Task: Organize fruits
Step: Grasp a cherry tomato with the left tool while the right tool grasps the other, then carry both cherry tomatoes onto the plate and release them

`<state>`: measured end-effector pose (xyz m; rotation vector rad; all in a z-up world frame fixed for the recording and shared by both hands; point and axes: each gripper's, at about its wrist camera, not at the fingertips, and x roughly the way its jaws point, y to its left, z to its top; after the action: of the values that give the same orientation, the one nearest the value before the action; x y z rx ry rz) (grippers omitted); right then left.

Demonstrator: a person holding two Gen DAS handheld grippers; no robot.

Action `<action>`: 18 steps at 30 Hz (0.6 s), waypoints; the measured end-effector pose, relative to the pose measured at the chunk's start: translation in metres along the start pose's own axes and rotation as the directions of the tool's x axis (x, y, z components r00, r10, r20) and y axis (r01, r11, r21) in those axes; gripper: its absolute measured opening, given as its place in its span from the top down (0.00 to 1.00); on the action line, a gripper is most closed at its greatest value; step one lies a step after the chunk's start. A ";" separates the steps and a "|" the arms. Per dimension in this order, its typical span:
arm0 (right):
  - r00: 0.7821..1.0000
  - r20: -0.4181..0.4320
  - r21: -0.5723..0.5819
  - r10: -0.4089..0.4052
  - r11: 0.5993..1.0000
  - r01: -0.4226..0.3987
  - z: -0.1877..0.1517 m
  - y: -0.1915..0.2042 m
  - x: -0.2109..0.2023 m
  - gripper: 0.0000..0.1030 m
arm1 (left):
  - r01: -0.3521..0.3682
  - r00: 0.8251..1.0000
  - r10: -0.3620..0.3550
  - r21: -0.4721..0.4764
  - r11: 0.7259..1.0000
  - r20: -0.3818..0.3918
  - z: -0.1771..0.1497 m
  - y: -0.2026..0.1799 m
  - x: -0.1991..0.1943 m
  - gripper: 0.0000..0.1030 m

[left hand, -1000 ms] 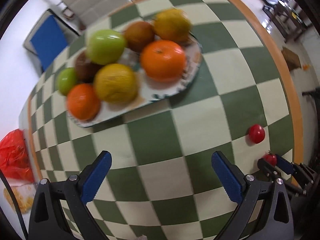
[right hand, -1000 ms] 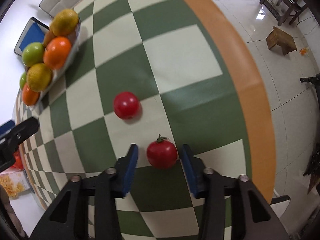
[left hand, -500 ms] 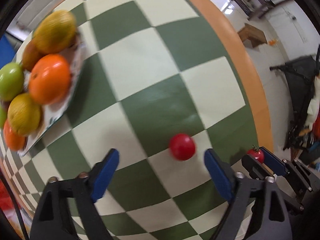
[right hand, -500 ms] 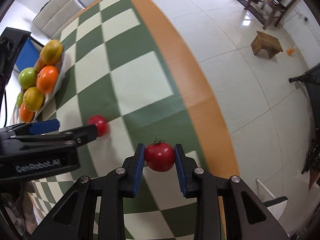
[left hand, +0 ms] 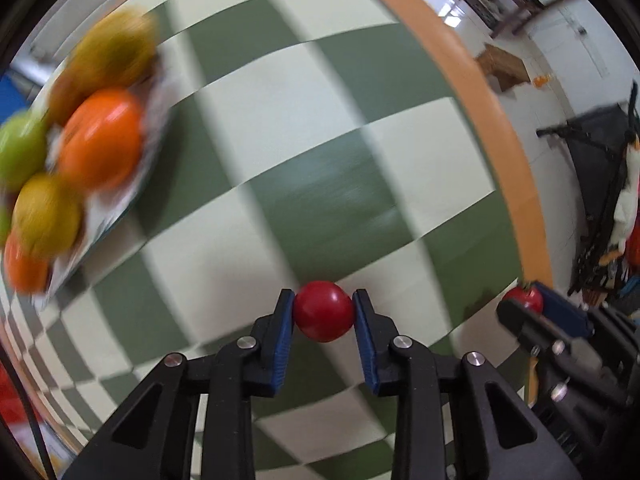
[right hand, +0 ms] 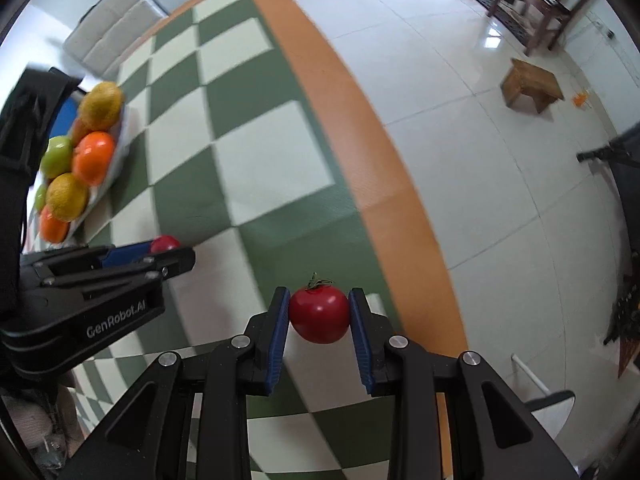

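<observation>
My left gripper (left hand: pixel 324 312) is shut on a smooth red tomato (left hand: pixel 323 311) just above the green-and-cream checked table. My right gripper (right hand: pixel 319 314) is shut on a second red tomato (right hand: pixel 319 314) with a green stem, near the table's orange edge. In the left wrist view the right gripper (left hand: pixel 532 304) and its tomato (left hand: pixel 525 299) show at the far right. In the right wrist view the left gripper (right hand: pixel 160 252) shows at the left with its tomato (right hand: pixel 165 243) half hidden. A white plate (right hand: pixel 118 152) at the far left holds oranges, yellow citrus and green apples; it is blurred in the left wrist view (left hand: pixel 154 136).
The table's orange border (right hand: pixel 360 152) runs along the right side, with tiled floor beyond. A small wooden stool (right hand: pixel 530 84) stands on the floor. A grey chair (right hand: pixel 116 24) stands behind the table. A red bag (left hand: pixel 8 396) lies at the left edge.
My left gripper has swung right from the plate to the stemless tomato and closed on it. My right gripper has closed on the stemmed tomato and holds it.
</observation>
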<state>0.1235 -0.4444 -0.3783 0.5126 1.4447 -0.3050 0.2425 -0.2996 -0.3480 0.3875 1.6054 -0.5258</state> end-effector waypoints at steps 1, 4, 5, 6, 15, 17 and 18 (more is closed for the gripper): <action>1.000 -0.001 -0.012 0.012 1.000 -0.012 0.002 0.007 0.000 0.68 | 0.003 1.000 -0.003 -0.030 1.000 -0.004 -0.009 0.013 -0.003 0.74; 0.998 -0.035 -0.083 0.055 0.995 -0.058 0.003 0.038 0.009 0.68 | 0.010 1.000 -0.013 -0.118 0.993 -0.021 -0.034 0.048 -0.006 0.74; 0.997 -0.052 -0.110 0.066 0.991 -0.071 0.001 0.051 0.013 0.68 | 0.010 0.999 -0.015 -0.151 0.988 -0.028 -0.042 0.059 -0.006 0.74; 0.995 -0.068 -0.136 0.074 0.987 -0.083 0.000 0.064 0.019 0.68 | 0.008 0.999 -0.014 -0.183 0.983 -0.034 -0.050 0.071 -0.006 0.74; 0.983 -0.150 -0.277 0.104 0.950 -0.143 0.000 0.143 0.047 0.69 | 0.065 0.997 -0.079 -0.433 0.899 -0.014 -0.084 0.146 -0.008 0.74; 0.981 -0.143 -0.288 0.132 0.943 -0.169 0.008 0.159 0.043 0.69 | 0.114 0.993 -0.113 -0.477 0.872 0.031 -0.082 0.158 -0.020 0.74; 0.978 -0.137 -0.286 0.157 0.939 -0.191 0.014 0.167 0.040 0.69 | 0.137 0.991 -0.122 -0.499 0.856 0.064 -0.078 0.167 -0.029 0.74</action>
<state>0.2231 -0.3044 -0.3921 0.4125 1.5103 0.0862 0.2707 -0.1162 -0.3321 -0.1250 1.6764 -0.1923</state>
